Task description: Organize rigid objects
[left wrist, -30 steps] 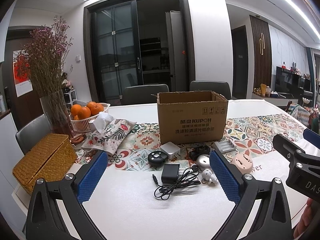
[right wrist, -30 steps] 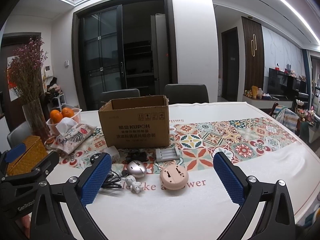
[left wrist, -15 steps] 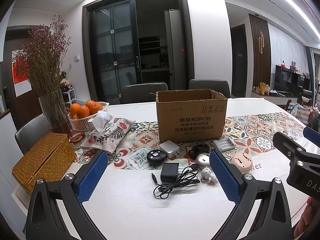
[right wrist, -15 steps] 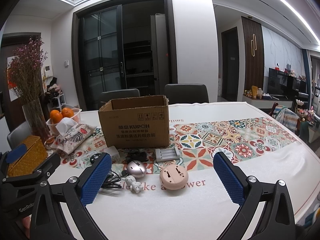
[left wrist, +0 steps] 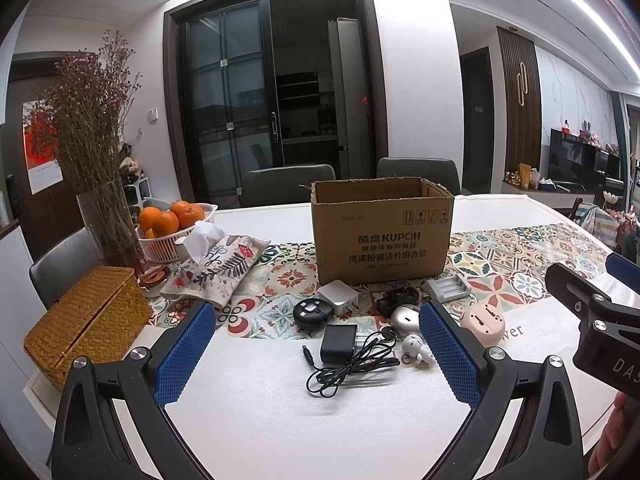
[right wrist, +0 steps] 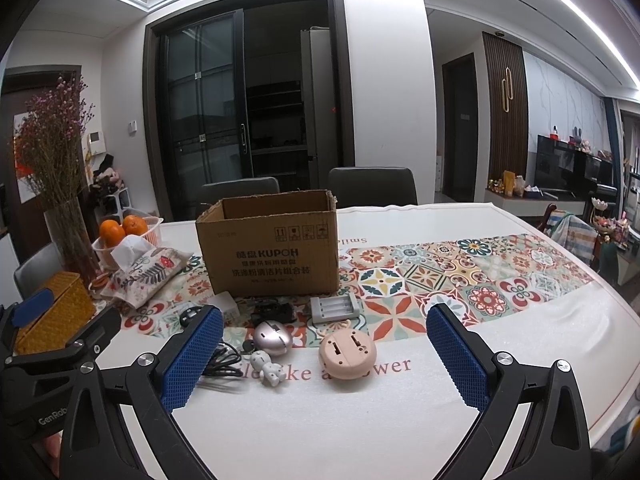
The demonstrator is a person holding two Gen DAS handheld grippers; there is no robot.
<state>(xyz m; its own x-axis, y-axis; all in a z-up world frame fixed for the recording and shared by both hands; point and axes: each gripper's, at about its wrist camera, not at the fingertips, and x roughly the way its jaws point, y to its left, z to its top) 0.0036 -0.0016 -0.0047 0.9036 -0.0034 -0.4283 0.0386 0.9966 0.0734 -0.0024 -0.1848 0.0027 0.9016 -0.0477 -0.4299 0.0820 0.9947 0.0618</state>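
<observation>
Black adapter (left wrist: 338,343) between left hand-held gripper (left wrist: 320,356) fingers.

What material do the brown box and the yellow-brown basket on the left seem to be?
Brown box: corrugated cardboard, matte, with frayed top edges and printed text. Basket: woven straw or rattan, judging by its crossed weave; which fibre is unclear.

Evenly bright indoors, lit from ceiling strip lights (left wrist: 592,4) overexposed to pure white (same streak in the right wrist view). Soft, faint shadows under the cardboard box (right wrist: 268,248) and the small items. Strong fisheye bending and black vignetting at corners. Sharp mid-frame; slightly soft toward the far edges.
</observation>
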